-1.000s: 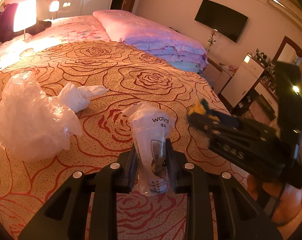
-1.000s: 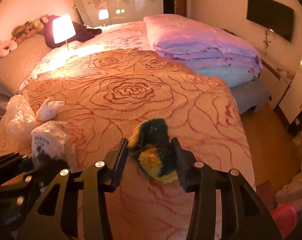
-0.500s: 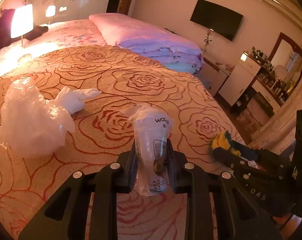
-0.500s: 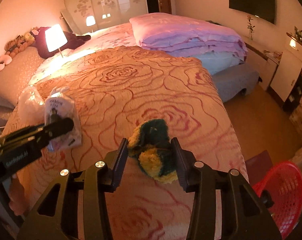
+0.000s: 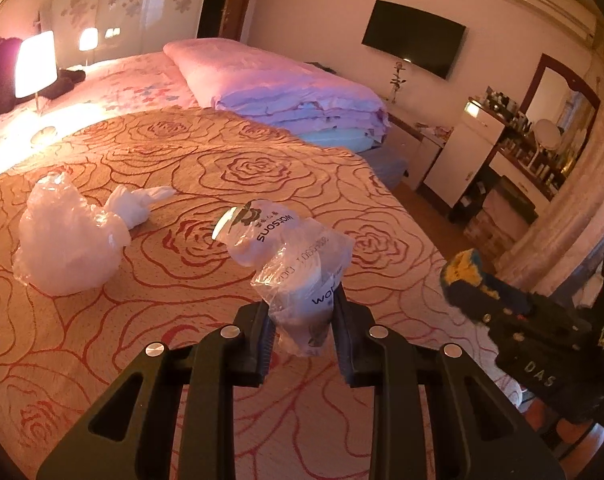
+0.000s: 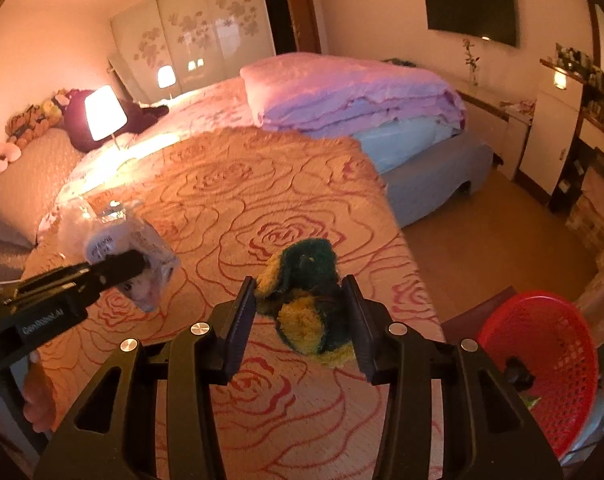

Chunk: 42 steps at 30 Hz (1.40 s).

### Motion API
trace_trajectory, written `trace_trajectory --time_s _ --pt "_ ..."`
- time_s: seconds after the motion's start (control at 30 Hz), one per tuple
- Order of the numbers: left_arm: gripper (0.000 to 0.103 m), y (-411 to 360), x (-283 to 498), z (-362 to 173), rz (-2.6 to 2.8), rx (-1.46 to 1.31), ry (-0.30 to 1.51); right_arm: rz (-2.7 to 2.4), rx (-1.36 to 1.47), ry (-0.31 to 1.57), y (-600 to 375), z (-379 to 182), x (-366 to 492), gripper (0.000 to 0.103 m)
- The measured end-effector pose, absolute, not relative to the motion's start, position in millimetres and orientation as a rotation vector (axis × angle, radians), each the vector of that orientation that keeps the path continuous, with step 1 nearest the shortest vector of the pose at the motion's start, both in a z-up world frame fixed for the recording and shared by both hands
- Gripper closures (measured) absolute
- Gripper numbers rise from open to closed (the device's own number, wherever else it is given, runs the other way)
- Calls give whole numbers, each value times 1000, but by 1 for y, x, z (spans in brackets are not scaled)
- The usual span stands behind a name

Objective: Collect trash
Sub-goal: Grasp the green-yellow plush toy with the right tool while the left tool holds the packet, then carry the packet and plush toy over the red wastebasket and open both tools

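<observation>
My left gripper (image 5: 299, 304) is shut on a clear Watsons plastic bag (image 5: 293, 256) and holds it above the rose-patterned bedspread (image 5: 205, 168). The bag also shows in the right wrist view (image 6: 129, 248). My right gripper (image 6: 302, 312) is shut on a green and yellow fuzzy wad (image 6: 306, 292), held above the bed's foot end; the wad shows at the right of the left wrist view (image 5: 468, 276). A crumpled clear plastic bag (image 5: 67, 240) and a white tissue wad (image 5: 135, 204) lie on the bedspread to the left. A red mesh basket (image 6: 542, 364) stands on the floor, lower right.
A folded pink and blue quilt (image 5: 285, 92) lies at the far side of the bed. A lit lamp (image 5: 35, 64) stands at the left. White cabinets (image 5: 466, 160) and a dresser line the right wall past the floor gap.
Both grippers have pulled back from the bed and swung right. The Watsons bag has flopped over to the left in my left gripper. The red basket has come further into the right wrist view.
</observation>
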<state>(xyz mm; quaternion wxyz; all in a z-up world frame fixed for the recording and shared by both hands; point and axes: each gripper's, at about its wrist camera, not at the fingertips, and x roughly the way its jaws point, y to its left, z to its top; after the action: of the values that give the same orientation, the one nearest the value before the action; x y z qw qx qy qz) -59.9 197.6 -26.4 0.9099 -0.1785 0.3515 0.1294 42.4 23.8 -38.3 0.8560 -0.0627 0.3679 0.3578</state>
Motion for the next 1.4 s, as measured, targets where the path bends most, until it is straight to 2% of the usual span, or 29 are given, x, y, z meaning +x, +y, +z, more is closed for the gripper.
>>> trace_trajectory --time_s 0.43,1.4 --pt "79 165 -58 -11 205 -319 707 701 -65 695 -21 -6 33 60" --pt "79 82 -13 8 31 -178 719 541 -21 658 -106 16 53 60"
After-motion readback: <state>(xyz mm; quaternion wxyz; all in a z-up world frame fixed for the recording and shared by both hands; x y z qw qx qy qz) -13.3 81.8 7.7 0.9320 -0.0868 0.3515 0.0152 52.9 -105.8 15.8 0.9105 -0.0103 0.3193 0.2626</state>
